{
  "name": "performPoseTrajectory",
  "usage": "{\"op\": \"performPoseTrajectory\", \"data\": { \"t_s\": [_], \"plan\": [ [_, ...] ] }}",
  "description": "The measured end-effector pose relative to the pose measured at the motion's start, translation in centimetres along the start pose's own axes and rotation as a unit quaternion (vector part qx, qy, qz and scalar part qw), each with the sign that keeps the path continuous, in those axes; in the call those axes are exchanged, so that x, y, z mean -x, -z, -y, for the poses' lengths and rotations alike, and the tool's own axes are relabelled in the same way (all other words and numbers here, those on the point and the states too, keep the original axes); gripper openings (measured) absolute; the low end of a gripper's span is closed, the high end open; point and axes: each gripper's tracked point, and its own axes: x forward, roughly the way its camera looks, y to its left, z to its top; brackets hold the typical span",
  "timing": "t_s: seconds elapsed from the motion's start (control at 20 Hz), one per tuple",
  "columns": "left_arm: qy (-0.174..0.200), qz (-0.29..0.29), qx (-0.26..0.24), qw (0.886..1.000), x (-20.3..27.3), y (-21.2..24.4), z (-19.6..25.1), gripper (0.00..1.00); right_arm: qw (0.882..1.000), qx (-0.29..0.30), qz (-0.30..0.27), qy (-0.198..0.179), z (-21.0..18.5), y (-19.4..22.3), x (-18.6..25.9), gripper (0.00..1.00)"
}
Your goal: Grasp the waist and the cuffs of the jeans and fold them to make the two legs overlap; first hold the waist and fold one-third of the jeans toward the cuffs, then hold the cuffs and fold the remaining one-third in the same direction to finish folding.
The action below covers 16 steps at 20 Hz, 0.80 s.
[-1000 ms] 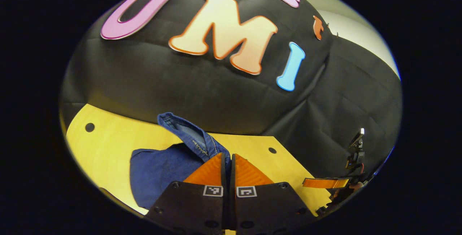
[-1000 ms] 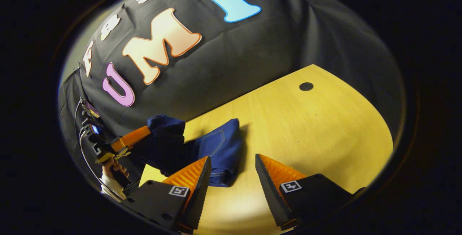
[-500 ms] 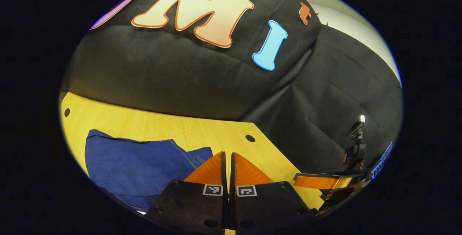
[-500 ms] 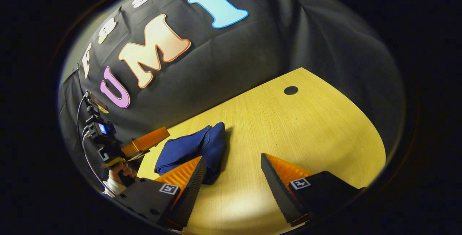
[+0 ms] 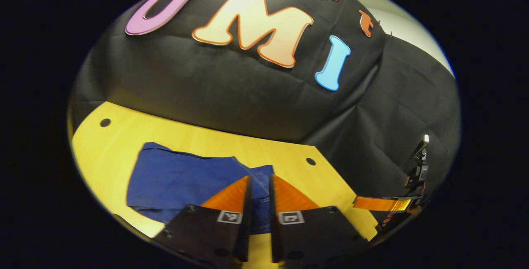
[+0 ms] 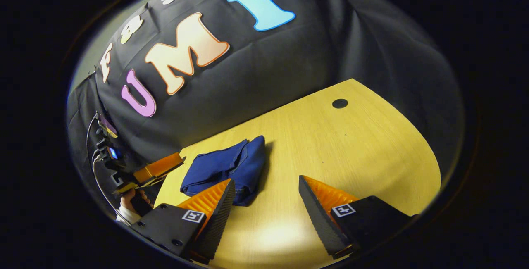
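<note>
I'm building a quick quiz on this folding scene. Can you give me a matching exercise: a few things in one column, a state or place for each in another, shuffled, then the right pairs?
Things:
1. jeans
2. left gripper
3. right gripper
4. table

States or places:
A. fingers spread wide apart, nothing between them
B. light wood, with a dark round hole near its far edge
C. lying folded in a blue bundle on the wood
D. fingers only a narrow gap apart, just above the denim

Pairs: 1-C, 2-D, 3-A, 4-B

Folded jeans (image 6: 225, 170) on wooden table (image 6: 351, 149)
</note>
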Motion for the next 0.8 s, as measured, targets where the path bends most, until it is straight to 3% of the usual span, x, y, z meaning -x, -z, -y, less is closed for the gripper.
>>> {"op": "performPoseTrajectory", "data": {
  "t_s": [0.05, 0.1, 0.15, 0.25, 0.35, 0.4, 0.6, 0.8],
  "plan": [
    [-0.022, 0.003, -0.004, 1.0, 1.6, -0.2, -1.4, 0.22, 1.0, 0.002, -0.001, -0.003, -0.7, 0.3, 0.1, 0.89],
    [-0.045, 0.007, -0.009, 0.999, 3.0, -0.4, -2.7, 0.48, 1.0, 0.006, 0.002, -0.006, -1.3, 0.3, 0.5, 0.98],
    [-0.066, 0.013, -0.016, 0.998, 4.4, -0.5, -4.0, 0.74, 1.0, 0.01, 0.005, -0.009, -2.0, 0.4, 0.8, 0.98],
    [-0.109, 0.016, -0.031, 0.993, 7.2, -0.5, -6.4, 0.75, 1.0, 0.014, 0.009, -0.012, -3.4, 0.8, 1.5, 0.94],
    [-0.151, 0.001, -0.051, 0.987, 10.2, 0.5, -9.0, 0.83, 1.0, 0.018, 0.014, -0.011, -4.8, 1.3, 2.6, 0.98],
    [-0.164, -0.002, -0.059, 0.985, 11.6, 0.9, -10.0, 0.94, 1.0, 0.02, 0.02, -0.008, -5.4, 1.5, 3.2, 0.98],
    [-0.17, -0.025, -0.07, 0.983, 15.2, 2.8, -11.3, 0.97, 0.999, 0.015, 0.039, -0.002, -8.4, 2.7, 5.8, 0.98],
    [-0.139, -0.044, -0.068, 0.987, 16.0, 4.8, -10.6, 0.96, 0.999, 0.02, 0.049, 0.012, -9.4, 3.9, 7.6, 0.98]
  ]
}}
